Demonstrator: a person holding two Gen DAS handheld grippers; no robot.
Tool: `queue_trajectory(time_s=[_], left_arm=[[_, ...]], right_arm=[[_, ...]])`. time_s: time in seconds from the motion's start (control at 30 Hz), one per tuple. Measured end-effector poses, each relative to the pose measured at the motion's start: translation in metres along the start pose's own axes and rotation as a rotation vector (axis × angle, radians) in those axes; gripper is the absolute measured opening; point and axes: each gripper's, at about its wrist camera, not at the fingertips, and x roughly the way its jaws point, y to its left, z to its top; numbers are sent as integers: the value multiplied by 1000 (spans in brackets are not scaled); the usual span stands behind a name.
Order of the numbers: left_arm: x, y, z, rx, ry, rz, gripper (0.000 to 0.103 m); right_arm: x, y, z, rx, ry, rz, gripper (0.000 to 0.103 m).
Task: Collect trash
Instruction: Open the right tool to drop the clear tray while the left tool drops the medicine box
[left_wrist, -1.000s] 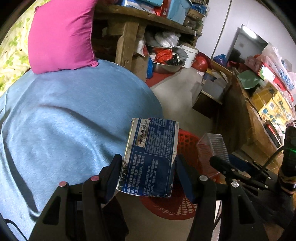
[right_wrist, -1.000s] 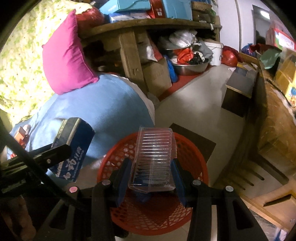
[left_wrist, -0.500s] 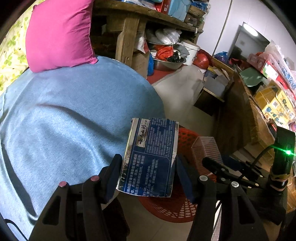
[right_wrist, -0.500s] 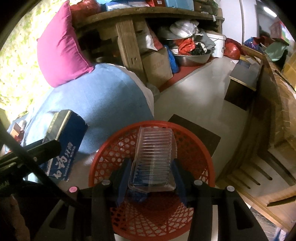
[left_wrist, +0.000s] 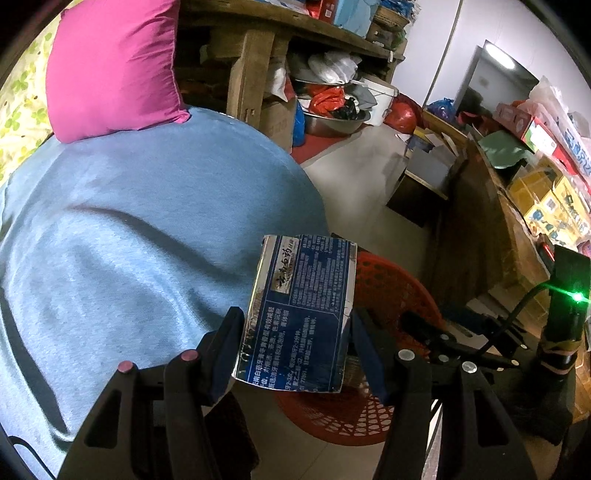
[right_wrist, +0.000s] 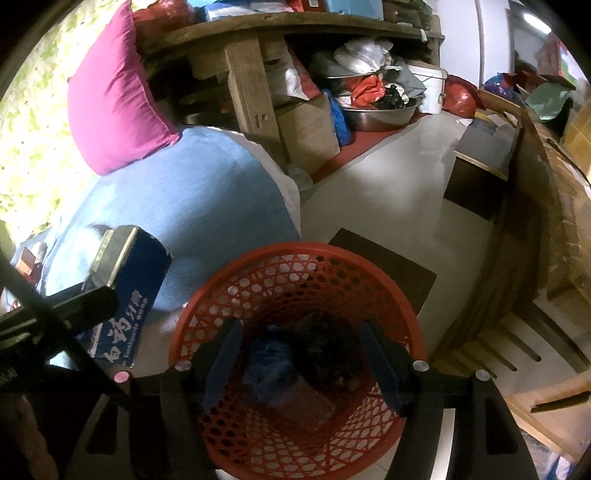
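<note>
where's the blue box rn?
The blue box is clamped between the left gripper fingers, centre of the left wrist view, held beside the red basket and not yet over it; the right wrist view shows it at lower left.

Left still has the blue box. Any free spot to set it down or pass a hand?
Free: the blue cover below the pink pillow, and the pale floor between the red basket and the steel basin. Crowded: under the wooden shelf, boxes and bags. The right gripper, just opened and empty, hangs over the basket.
</note>
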Motion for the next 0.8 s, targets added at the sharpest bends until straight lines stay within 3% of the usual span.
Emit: queue_trajectory(time_s=[0.8], left_arm=[[45,-61,-1,145,101,-21,61]], right_arm=[[-53,-77,3,138,-118,-66,71]])
